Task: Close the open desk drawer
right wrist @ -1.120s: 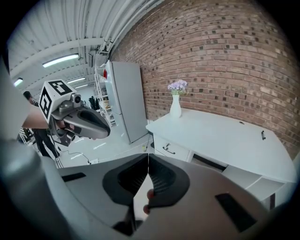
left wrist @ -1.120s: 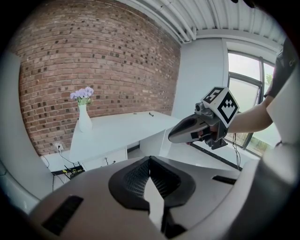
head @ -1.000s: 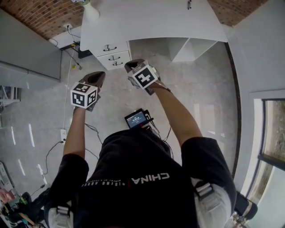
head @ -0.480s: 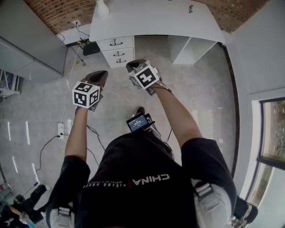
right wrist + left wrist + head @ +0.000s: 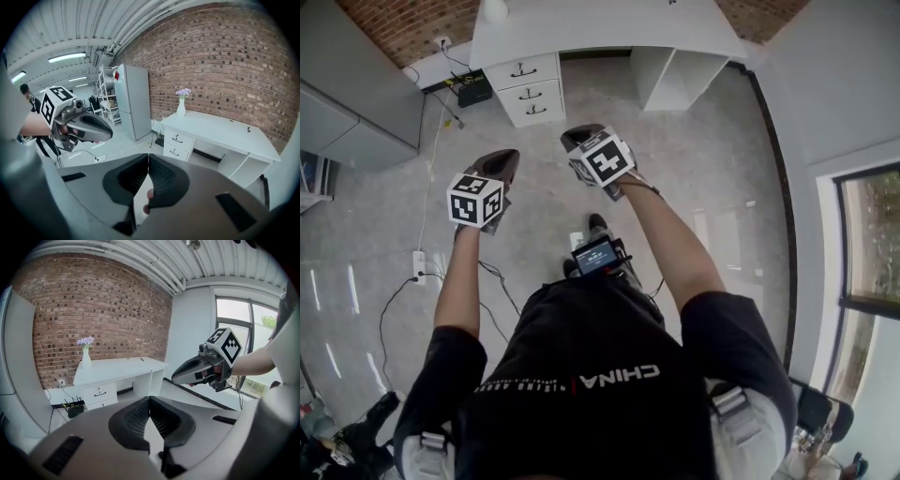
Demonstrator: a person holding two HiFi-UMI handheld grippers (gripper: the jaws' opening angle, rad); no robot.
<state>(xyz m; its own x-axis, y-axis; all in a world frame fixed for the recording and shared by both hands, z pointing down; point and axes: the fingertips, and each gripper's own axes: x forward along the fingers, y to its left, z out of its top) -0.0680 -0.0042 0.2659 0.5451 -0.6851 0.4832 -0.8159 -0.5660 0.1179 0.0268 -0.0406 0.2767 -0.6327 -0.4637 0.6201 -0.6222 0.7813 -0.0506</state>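
The white desk (image 5: 600, 33) stands well ahead of me against a brick wall. Its drawer stack (image 5: 525, 86) sits under the left end, also seen in the left gripper view (image 5: 99, 393) and the right gripper view (image 5: 177, 140). From this distance I cannot tell which drawer stands out. My left gripper (image 5: 504, 159) and right gripper (image 5: 572, 137) are held side by side in the air over the floor, far short of the desk. Both are shut with nothing between the jaws (image 5: 150, 400) (image 5: 148, 158).
A white vase with flowers (image 5: 86, 357) stands on the desk's left end. Under the desk are a black box with cables (image 5: 473, 92) and an open shelf bay (image 5: 670, 80). A grey cabinet (image 5: 347, 122) stands left, and a power strip (image 5: 420, 265) lies on the floor.
In the head view the desk has shifted up and left and more floor shows at the left. Both grippers keep the same pose and stay shut.
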